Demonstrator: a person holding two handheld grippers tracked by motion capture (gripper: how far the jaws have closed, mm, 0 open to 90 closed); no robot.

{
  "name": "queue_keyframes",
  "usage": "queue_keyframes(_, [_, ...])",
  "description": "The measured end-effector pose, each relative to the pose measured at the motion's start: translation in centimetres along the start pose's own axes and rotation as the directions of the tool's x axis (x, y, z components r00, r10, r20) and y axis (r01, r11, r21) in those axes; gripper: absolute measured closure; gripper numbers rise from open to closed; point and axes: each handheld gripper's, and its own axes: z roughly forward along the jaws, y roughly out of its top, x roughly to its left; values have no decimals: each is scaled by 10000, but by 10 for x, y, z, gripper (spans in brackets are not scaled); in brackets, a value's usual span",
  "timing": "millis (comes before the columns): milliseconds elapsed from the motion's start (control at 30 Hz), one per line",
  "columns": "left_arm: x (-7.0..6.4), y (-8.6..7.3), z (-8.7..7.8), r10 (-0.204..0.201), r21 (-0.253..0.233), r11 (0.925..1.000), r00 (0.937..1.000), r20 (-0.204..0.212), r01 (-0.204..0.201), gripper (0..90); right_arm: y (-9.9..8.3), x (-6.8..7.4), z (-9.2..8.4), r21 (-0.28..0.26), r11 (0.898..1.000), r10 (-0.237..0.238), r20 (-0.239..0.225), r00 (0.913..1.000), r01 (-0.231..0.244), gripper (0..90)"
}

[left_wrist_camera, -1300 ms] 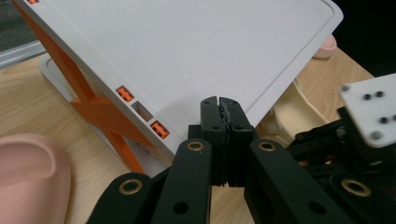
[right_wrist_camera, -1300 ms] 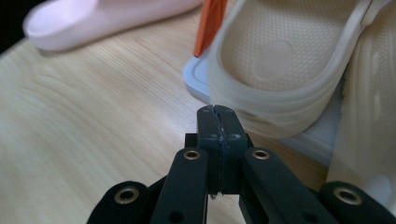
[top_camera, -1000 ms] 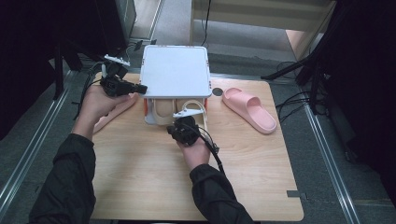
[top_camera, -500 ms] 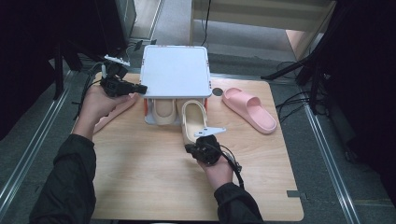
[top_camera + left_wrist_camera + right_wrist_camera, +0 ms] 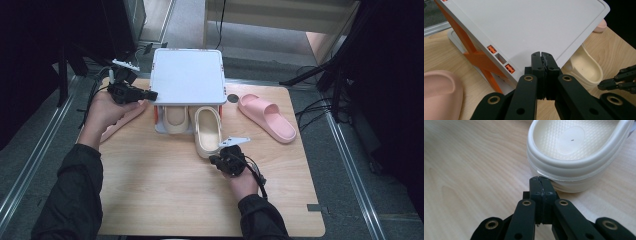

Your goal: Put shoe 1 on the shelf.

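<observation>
No readable txt or labels anywhere.

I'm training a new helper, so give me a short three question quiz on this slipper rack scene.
1. True or false: the right tongs are shut on the cream slipper's heel.
2. How many pink slippers lie on the table?
3. Which does the left tongs' tip meet: A) the white rack's top edge, B) a pink slipper, C) bare table?

Key: 1 false, they are shut with nothing between them; 2 two; 3 A.
</observation>
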Motion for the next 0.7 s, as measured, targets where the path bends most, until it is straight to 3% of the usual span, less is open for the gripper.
queue_keyframes(167, [-1, 0, 0, 26, -12, 10000, 10000, -33, -26, 890, 15, -1, 9, 70, 9999, -153, 169, 9997, 152, 900])
queue_keyframes(400, [-1, 0, 0, 10, -55, 10000, 10000, 0, -10, 888, 32, -5, 21, -155, 9999, -4, 315, 9995, 9, 900])
queue_keyframes(700, [-1, -1, 1, 94, -135, 9999, 10000, -15, -94, 876, 54, -15, 40, -392, 9978, 546, 534, 9971, -526, 879])
